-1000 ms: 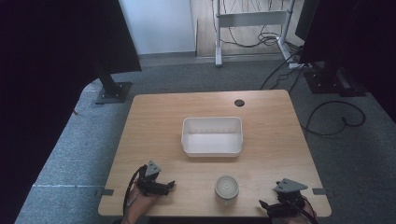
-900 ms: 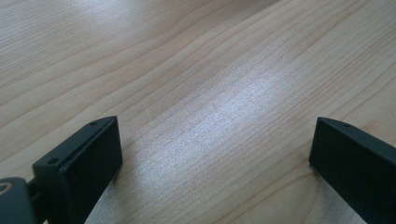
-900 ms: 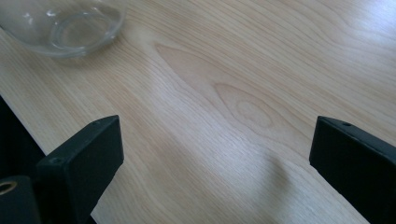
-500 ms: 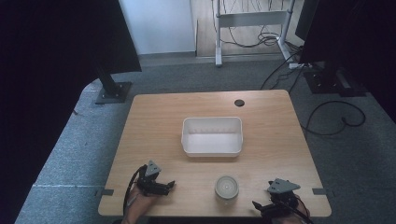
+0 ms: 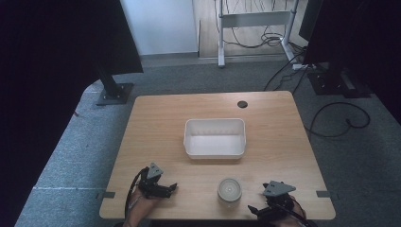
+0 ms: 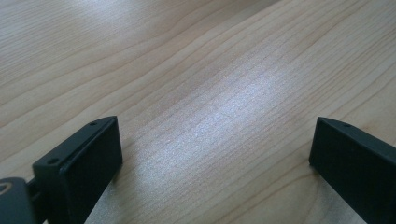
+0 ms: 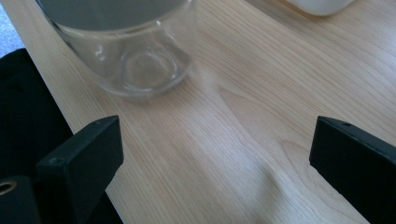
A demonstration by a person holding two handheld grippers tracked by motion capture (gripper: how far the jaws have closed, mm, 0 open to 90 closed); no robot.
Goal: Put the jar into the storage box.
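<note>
A clear glass jar with a grey lid (image 5: pixel 229 190) stands near the table's front edge, and its base (image 7: pixel 135 65) is close ahead at the upper left in the right gripper view. My right gripper (image 5: pixel 257 210) rests just right of the jar at the front edge, open, nothing between its jaws. My left gripper (image 5: pixel 171 188) lies at the front left, pointing right toward the jar, open over bare wood (image 6: pixel 210 116). A white rectangular bin (image 5: pixel 215 137) sits empty in the middle of the table.
The wooden table (image 5: pixel 156 123) has a dark cable hole (image 5: pixel 242 104) near its far edge. A black stand foot (image 5: pixel 115 93) and cables (image 5: pixel 340 118) lie on the grey carpet beyond. A corner of the white bin (image 7: pixel 322 5) shows at the top of the right gripper view.
My right gripper has slid left along the front edge and turned toward the jar. The left gripper has stayed put.
</note>
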